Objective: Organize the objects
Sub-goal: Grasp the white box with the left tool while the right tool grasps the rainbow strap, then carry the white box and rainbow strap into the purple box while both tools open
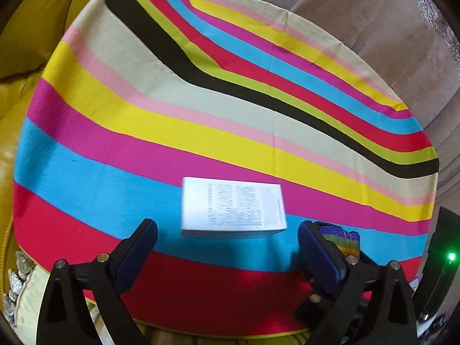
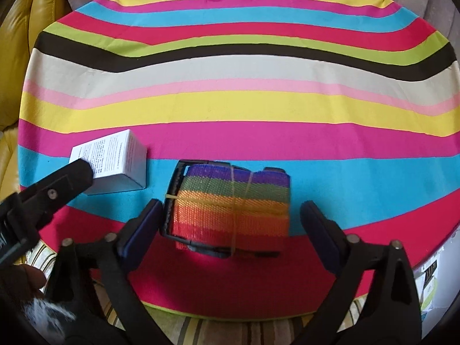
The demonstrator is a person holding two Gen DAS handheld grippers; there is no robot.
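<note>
A white box (image 1: 233, 207) with small print lies on the striped cloth just beyond my left gripper (image 1: 227, 244), which is open and empty. The box also shows in the right wrist view (image 2: 115, 161), with the left gripper's finger over its near corner. A folded rainbow strap (image 2: 233, 210) with a black buckle, tied with a thin band, lies just ahead of my right gripper (image 2: 230, 227), which is open and empty. A corner of the strap shows behind the left gripper's right finger (image 1: 345, 240).
The striped cloth (image 2: 230, 106) covers a raised round surface. Yellow leather cushions (image 1: 26, 43) lie to the left. Brown fabric (image 1: 388, 28) is behind. Papers (image 2: 429, 281) lie at the lower right.
</note>
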